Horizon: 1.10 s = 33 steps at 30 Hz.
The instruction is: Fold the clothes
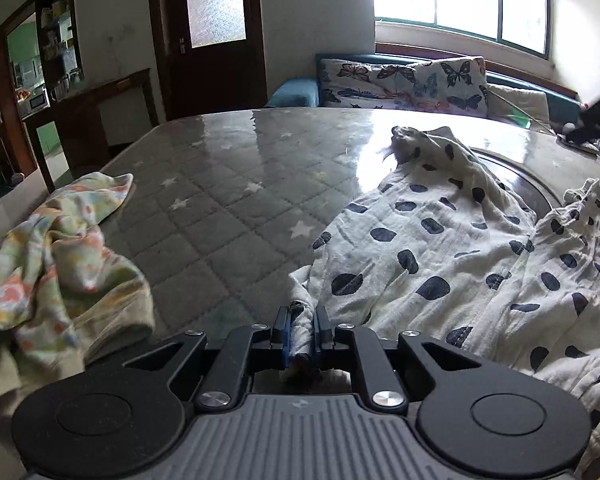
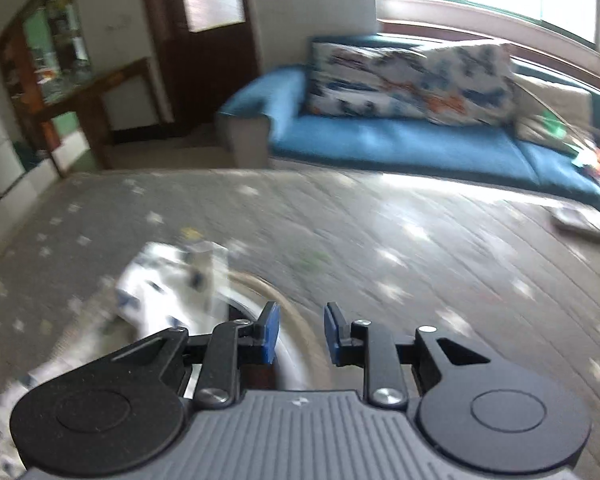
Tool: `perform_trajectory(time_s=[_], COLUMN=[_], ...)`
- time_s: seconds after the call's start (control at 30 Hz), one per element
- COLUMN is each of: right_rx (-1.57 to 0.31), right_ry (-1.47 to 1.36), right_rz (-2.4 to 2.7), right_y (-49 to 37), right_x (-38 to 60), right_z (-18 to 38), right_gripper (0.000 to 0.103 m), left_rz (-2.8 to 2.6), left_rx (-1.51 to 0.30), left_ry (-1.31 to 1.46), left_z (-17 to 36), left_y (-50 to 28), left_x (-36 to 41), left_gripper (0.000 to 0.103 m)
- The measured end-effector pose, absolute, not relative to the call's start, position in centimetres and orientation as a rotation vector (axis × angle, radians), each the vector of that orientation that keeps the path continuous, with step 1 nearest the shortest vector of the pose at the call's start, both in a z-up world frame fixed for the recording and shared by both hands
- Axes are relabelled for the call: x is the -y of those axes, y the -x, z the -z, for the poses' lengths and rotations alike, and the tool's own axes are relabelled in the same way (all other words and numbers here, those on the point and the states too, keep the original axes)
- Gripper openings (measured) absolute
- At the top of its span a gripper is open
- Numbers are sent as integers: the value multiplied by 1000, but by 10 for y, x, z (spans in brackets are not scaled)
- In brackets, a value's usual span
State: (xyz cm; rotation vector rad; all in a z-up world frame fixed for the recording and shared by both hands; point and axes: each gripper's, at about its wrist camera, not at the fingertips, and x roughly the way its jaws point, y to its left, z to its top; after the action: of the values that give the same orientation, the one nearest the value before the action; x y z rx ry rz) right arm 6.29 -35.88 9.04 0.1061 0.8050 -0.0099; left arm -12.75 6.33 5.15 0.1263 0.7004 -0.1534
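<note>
A white garment with dark blue spots [image 1: 460, 248] lies crumpled on the right half of the table. My left gripper [image 1: 302, 320] is shut on its near left edge, with a fold of the cloth pinched between the blue pads. A pastel floral garment [image 1: 60, 264] lies bunched at the table's left. In the blurred right wrist view, my right gripper [image 2: 302, 320] is open and empty above the table, with the spotted garment [image 2: 168, 292] to its left.
The table [image 1: 220, 200] has a grey quilted star-pattern cover under glossy plastic, with a round turntable [image 1: 520, 176] under the spotted garment. A blue sofa [image 2: 380, 136] with butterfly pillows [image 1: 412, 80] stands behind. A flat object [image 2: 584, 224] lies at the table's far right edge.
</note>
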Motion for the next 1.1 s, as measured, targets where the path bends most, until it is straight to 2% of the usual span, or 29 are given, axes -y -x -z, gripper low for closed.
perform_trajectory(time_s=[0.23,0.67,0.73,0.77,0.9,1.1], right_rx=[-866,-850,-847,-836,-772,-632], right_ry=[-218,-468,-481,-490,-474,-371], right_rz=[100,-46,-62,-60,-36,31], right_y=[-8,30,32,35,54,75], right_x=[426,431,429,428,427,402], right_z=[-58,-27,-23,-23,-36,-90], right_gripper=[26,27,19,6,4,4], left_rz=[69,60,61,62,68,65], left_rx=[-730,-747,-749,-750,-746,-744], left_ry=[-126,-154,-146,-142,-146,-138], left_z=[-53,-49,-49,-50,-45,-44], left_y=[145,145,146,146,142,142], left_x=[-67,-65,-66,-67,-71,-72], left_gripper=[13,17,17,17,17,17])
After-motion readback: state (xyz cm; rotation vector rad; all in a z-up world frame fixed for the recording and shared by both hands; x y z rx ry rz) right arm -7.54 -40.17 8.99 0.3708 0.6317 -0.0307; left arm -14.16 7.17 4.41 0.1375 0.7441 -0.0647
